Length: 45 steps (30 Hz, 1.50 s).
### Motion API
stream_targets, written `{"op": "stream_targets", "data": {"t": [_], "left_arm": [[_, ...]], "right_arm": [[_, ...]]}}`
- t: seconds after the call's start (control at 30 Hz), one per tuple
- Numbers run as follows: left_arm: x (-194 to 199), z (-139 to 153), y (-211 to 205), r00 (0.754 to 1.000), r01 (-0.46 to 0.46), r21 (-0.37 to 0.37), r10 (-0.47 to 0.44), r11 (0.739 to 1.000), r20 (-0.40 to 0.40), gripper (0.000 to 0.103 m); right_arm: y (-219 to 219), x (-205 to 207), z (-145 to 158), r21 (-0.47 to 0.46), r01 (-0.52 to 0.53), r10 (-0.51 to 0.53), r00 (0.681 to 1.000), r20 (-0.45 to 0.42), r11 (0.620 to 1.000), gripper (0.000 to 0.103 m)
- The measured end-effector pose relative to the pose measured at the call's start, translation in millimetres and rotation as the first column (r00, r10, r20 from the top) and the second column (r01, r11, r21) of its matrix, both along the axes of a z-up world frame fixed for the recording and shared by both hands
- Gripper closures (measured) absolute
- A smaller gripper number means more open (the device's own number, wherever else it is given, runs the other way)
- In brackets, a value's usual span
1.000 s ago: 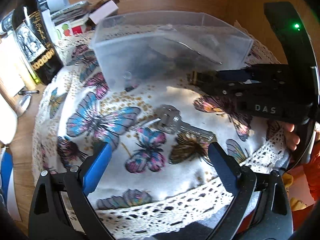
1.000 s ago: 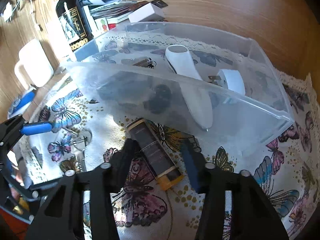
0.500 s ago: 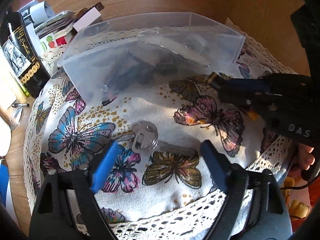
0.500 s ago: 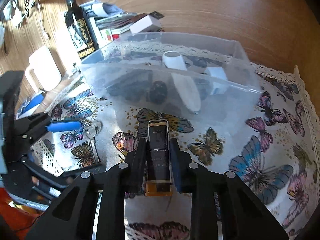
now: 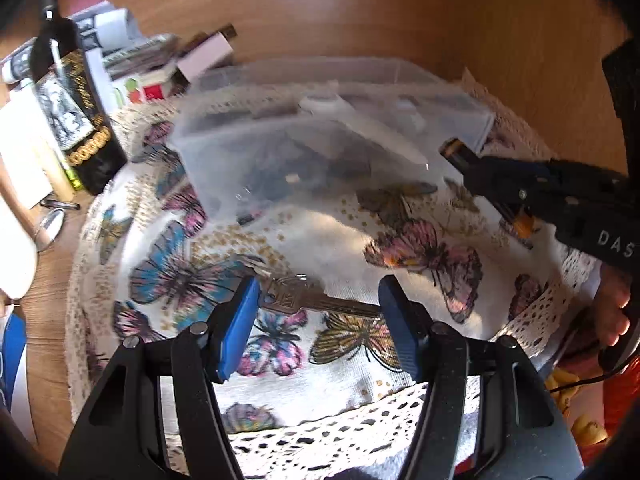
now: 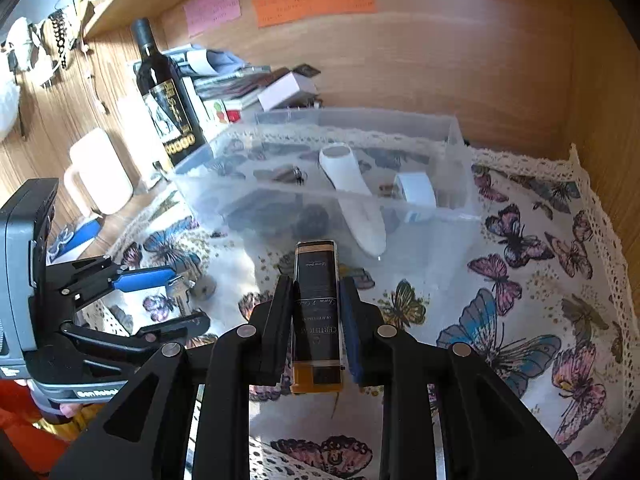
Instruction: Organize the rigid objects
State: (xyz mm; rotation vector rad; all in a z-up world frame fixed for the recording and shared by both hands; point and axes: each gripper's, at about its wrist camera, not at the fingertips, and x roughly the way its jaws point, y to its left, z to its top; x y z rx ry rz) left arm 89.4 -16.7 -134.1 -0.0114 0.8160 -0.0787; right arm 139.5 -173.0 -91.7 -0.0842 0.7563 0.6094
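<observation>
My right gripper is shut on a dark rectangular bottle with an amber end and holds it above the cloth, in front of the clear plastic bin. The bin holds a white handheld device, a white plug and small metal pieces. My left gripper is open and straddles a silver key lying on the butterfly cloth; its head is by the blue left finger. The right gripper also shows in the left wrist view, and the left one in the right wrist view.
A dark wine bottle stands left of the bin, with a white mug and stacked papers and boxes nearby. Wooden walls close the back and right. The cloth's lace edge lies at the front.
My right gripper closed on the bottle and lifted it off the cloth. My left gripper moved forward so the key now lies between its open fingers.
</observation>
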Motion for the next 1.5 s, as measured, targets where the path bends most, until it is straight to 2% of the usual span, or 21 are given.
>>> {"op": "stream_targets", "data": {"t": [0.07, 0.1, 0.13, 0.17, 0.23, 0.37, 0.43, 0.5, 0.57, 0.7, 0.83, 0.9, 0.93, 1.0, 1.2, 1.33, 1.5], "left_arm": [[-6, 11, 5, 0.999, -0.013, -0.002, 0.013, 1.000, 0.036, 0.044], [-9, 15, 6, 0.998, -0.019, 0.003, 0.019, 1.000, 0.056, 0.101], [-7, 18, 8, 0.999, -0.024, 0.026, 0.023, 0.999, 0.042, 0.101], [-3, 22, 11, 0.999, -0.025, 0.012, 0.024, 1.000, 0.042, 0.102], [2, 26, 18, 0.999, -0.014, -0.031, 0.015, 0.999, 0.039, 0.102], [6, 25, 31, 0.999, -0.024, -0.054, 0.025, 0.998, 0.027, 0.100], [0, 25, 37, 0.999, -0.022, -0.073, 0.023, 0.997, 0.026, 0.086], [-4, 23, 39, 0.999, -0.023, -0.063, 0.024, 0.998, 0.025, 0.053], [-10, 20, 36, 0.999, -0.022, -0.046, 0.023, 0.999, 0.025, 0.040], [-13, 2, 20, 0.997, 0.058, -0.051, -0.060, 0.997, -0.039, 0.037], [-7, -21, -10, 0.985, 0.141, 0.014, -0.139, 0.990, -0.107, 0.033], [-5, -24, -19, 0.986, 0.147, 0.054, -0.142, 0.988, -0.087, 0.030], [-2, -25, -22, 0.985, 0.155, 0.055, -0.151, 0.986, -0.082, 0.031], [0, -25, -24, 0.985, 0.160, 0.041, -0.157, 0.986, -0.071, 0.041], [-4, -23, -22, 0.991, 0.132, 0.045, -0.130, 0.990, -0.040, 0.042], [-12, -11, -13, 0.996, 0.088, 0.045, -0.089, 0.995, 0.008, 0.042], [-18, 19, 3, 0.995, 0.039, 0.043, -0.043, 0.998, 0.092, 0.042]], "right_arm": [[1, -1, 5, 0.011, 0.001, -0.001, 1.000, 0.013, 1.000, 0.082], [1, -1, 7, 0.014, 0.003, -0.003, 1.000, 0.020, 1.000, 0.082], [2, -2, 10, 0.015, 0.004, -0.005, 1.000, 0.030, 1.000, 0.082], [3, -2, 13, 0.015, 0.005, -0.006, 0.999, 0.039, 1.000, 0.082], [4, -3, 19, 0.024, 0.005, -0.006, 0.998, 0.057, 1.000, 0.082], [7, -4, 25, 0.021, 0.003, -0.004, 0.997, 0.081, 1.000, 0.082], [8, -3, 23, 0.018, 0.003, -0.004, 0.997, 0.077, 1.000, 0.082], [8, -2, 21, 0.013, 0.003, -0.004, 0.998, 0.064, 1.000, 0.082], [9, 0, 20, 0.012, 0.002, -0.002, 0.999, 0.050, 1.000, 0.082], [10, 2, 17, 0.017, 0.001, -0.002, 0.999, 0.032, 1.000, 0.082], [11, 2, 15, 0.022, -0.001, 0.000, 1.000, 0.022, 1.000, 0.082], [10, 1, 15, 0.024, 0.001, -0.001, 1.000, 0.020, 1.000, 0.082], [9, 1, 15, 0.025, 0.002, -0.003, 1.000, 0.021, 1.000, 0.082], [8, -1, 16, 0.024, 0.005, -0.005, 1.000, 0.024, 1.000, 0.082], [1, -1, 19, 0.025, 0.020, -0.021, 0.999, 0.034, 0.999, 0.082], [0, 0, 20, 0.026, 0.026, -0.027, 0.999, 0.037, 0.999, 0.082], [0, 0, 24, 0.036, 0.029, -0.031, 0.999, 0.045, 0.999, 0.082]]}}
